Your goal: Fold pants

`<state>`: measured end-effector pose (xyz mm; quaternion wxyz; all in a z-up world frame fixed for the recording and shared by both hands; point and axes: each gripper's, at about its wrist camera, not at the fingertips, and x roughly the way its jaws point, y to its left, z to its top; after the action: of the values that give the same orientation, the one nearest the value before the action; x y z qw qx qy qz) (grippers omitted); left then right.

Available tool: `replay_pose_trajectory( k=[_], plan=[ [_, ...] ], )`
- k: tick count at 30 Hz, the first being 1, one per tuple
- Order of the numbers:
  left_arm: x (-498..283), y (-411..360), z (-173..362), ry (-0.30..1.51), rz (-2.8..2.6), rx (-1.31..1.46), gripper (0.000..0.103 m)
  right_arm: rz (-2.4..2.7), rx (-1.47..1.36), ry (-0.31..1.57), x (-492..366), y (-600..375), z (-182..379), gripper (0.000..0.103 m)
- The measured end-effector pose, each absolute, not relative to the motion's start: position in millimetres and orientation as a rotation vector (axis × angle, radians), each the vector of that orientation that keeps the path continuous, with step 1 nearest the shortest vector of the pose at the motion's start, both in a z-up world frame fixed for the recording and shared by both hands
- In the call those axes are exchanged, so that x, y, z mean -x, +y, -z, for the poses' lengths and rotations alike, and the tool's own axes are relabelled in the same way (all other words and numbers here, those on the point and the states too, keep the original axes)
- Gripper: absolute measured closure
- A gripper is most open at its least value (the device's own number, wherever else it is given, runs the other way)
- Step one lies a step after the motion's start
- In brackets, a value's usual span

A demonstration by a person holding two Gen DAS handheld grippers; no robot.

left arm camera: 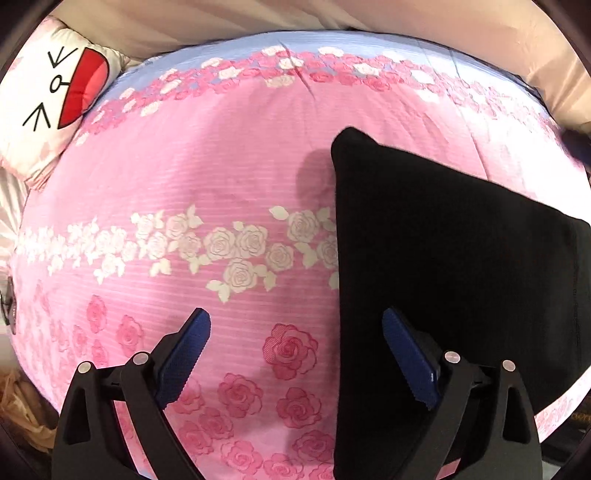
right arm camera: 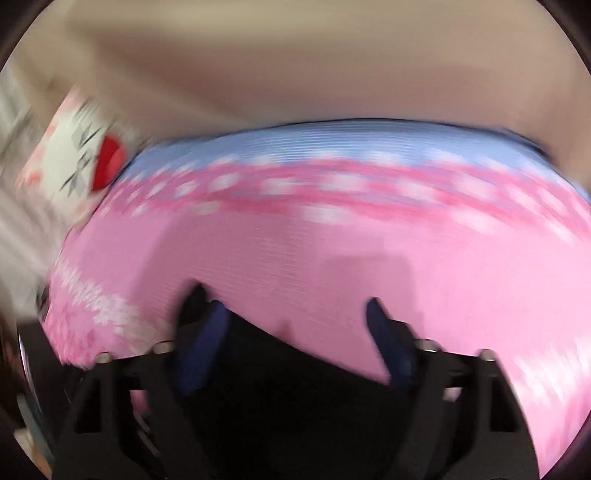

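The black pants lie folded into a flat block on the pink rose-print bedspread, on the right of the left wrist view. My left gripper hangs open above the bed; its right finger is over the pants' left edge, its left finger over bare bedspread, and nothing is between the blue pads. The right wrist view is motion-blurred. There my right gripper stands open, fingers wide apart, with the black pants below and between the finger bases, not pinched.
A white cushion with a cartoon face and red mouth lies at the bed's far left corner, also seen as the cushion. Beige bedding lies beyond the blue far border of the spread.
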<state>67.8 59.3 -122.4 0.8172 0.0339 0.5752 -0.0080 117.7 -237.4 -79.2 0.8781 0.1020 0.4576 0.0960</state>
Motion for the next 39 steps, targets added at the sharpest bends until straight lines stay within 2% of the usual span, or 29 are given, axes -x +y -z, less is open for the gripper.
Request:
replay_pose_trajectory(
  k=[3, 4, 5, 7, 11, 16, 24, 27, 28, 29, 30, 33, 36, 39],
  plan=[
    [-65.4, 51.4, 108.3, 1.203, 0.017, -0.080, 0.011, -0.144, -0.409, 0.976, -63.7, -316.4, 98.3, 0.045],
    [-64.1, 46.5, 103.1, 1.190, 0.021, -0.089, 0.011, -0.127, -0.473, 0.982, -49.7, -335.0, 107.7, 0.056],
    [-63.6, 40.0, 98.1, 1.178, 0.030, -0.101, 0.011, -0.111, -0.503, 0.993, -39.4, -346.7, 117.9, 0.073],
    [-63.7, 22.3, 92.9, 1.170, 0.061, -0.132, 0.011, -0.093, -0.495, 1.026, -26.1, -363.7, 138.5, 0.080],
    [-69.6, -15.5, 99.1, 1.199, 0.084, -0.258, 0.011, -0.184, -0.431, 1.014, -27.8, -351.1, 157.8, 0.081],
    [-73.1, -42.3, 104.8, 1.204, 0.072, -0.345, 0.011, -0.373, -0.345, 0.967, -31.2, -323.8, 135.3, 0.081],
    [-65.0, -62.1, 113.2, 1.221, 0.032, -0.383, 0.011, -0.461, -0.381, 1.048, -63.1, -324.3, 158.5, 0.081],
    [-63.1, -64.6, 115.3, 1.223, 0.018, -0.382, 0.011, -0.525, -0.392, 1.081, -69.7, -318.9, 160.4, 0.078],
    [-62.8, -64.9, 117.3, 1.226, 0.013, -0.381, 0.011, -0.549, -0.371, 1.087, -70.4, -314.6, 159.2, 0.079],
    [-62.4, -65.2, 119.0, 1.228, 0.005, -0.384, 0.011, -0.566, -0.352, 1.082, -69.2, -313.1, 157.4, 0.091],
    [-61.9, -65.5, 119.7, 1.226, -0.002, -0.381, 0.011, -0.593, -0.373, 1.067, -68.1, -315.0, 152.7, 0.095],
    [-61.5, -66.8, 117.2, 1.223, 0.003, -0.370, 0.010, -0.560, -0.428, 1.006, -62.5, -339.6, 140.7, 0.096],
    [-58.0, -75.9, 120.9, 1.228, 0.054, -0.360, 0.010, -0.484, -0.515, 1.044, -62.0, -361.8, 178.2, 0.096],
    [-53.6, -88.9, 128.5, 1.178, 0.029, -0.461, 0.009, -0.481, -0.523, 1.044, -61.6, -363.5, 162.4, 0.091]
  ],
)
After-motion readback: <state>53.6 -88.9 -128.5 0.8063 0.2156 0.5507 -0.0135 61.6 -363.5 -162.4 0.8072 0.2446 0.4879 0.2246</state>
